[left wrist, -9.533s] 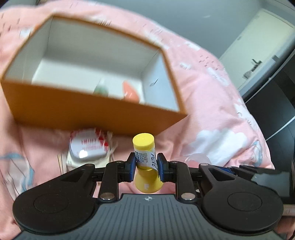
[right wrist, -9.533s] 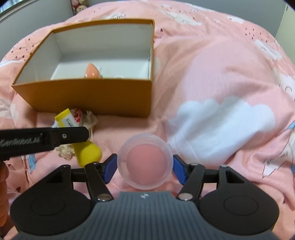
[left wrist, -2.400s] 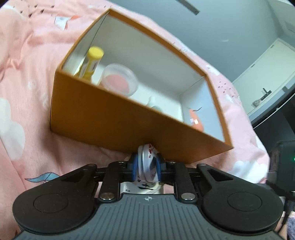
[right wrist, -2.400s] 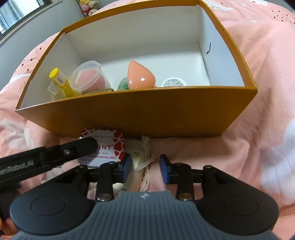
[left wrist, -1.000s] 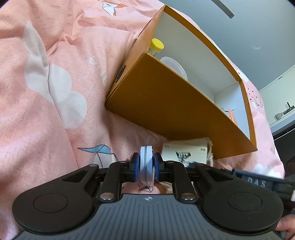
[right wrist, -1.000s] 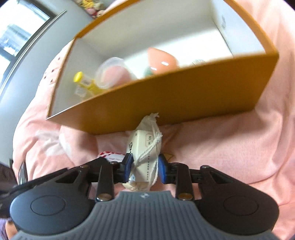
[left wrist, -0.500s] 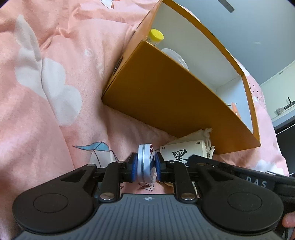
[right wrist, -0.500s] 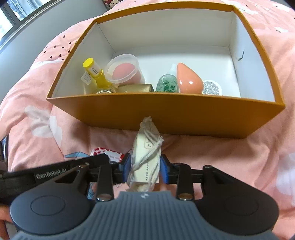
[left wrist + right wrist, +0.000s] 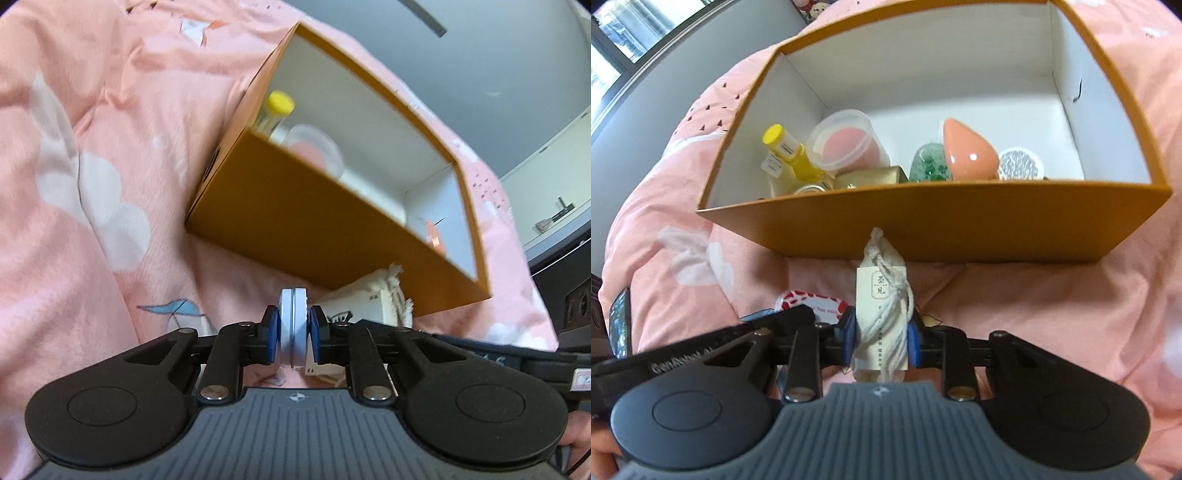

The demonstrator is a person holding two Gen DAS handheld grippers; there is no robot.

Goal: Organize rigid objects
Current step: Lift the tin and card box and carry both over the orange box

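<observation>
An orange cardboard box [image 9: 960, 232] with white inner walls stands open on the pink bedding. Inside lie a yellow bottle [image 9: 786, 151], a clear tub [image 9: 846, 144] holding a pink sponge, a green bottle [image 9: 931, 164], an orange egg-shaped sponge [image 9: 967, 147] and a glittery silver disc [image 9: 1021, 164]. My left gripper [image 9: 293, 328] is shut on a round tin [image 9: 293, 317] held edge-on, just short of the box's near wall [image 9: 314, 221]. My right gripper [image 9: 882, 339] is closing, its pads pressing a cream packet tied with white string [image 9: 882, 291], in front of the same wall.
Pink bedding with white clouds [image 9: 103, 206] surrounds the box on every side. A window [image 9: 624, 33] is at the far left in the right wrist view. A white cabinet and dark furniture [image 9: 565, 280] stand beyond the bed. A dark flat device [image 9: 618, 325] lies at the left edge.
The right gripper has rolled back to level with the packet in it. The left gripper keeps the tin, and its view has swung to bring the box closer to centre.
</observation>
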